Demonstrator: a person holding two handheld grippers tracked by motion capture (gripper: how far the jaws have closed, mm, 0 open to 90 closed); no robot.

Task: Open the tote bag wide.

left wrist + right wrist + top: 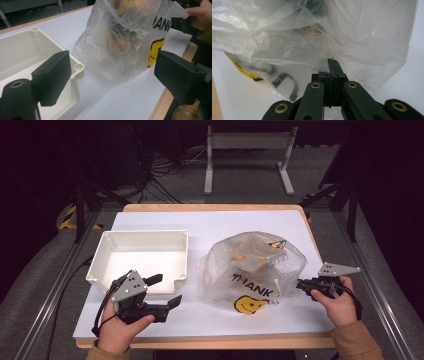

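- Wood shows along the near edge of the table (210, 341), and my two forearms come in over it, one at the left, one at the right.
- At the near left I hold the left gripper (165, 292) just above the white sheet (250, 220); its jaws stand wide apart with nothing between them, one fingertip over the near right corner of the white bin (107, 251), the other just in front of that wall.
- From the left gripper view the same jaws frame the bin's corner post on one side and the clear plastic bag (117, 47) straight ahead, well apart from both pads.
- At the near right I hold the right gripper (300, 284) with its tip at the right side of the plastic bag (250, 265). In the right gripper view its jaws are pressed together, pads touching, and the film bunches right at their tip; I can't tell for sure whether a fold is pinched between them.
- Mid-table, the bag stands puffed up just right of the bin, its print of black letters and a yellow smiley (248, 305) facing me. Orange and dark shapes show through the film; I can't make out what they are.
- Far beyond the table, cables lie on the grey floor beside a white frame (247, 150).
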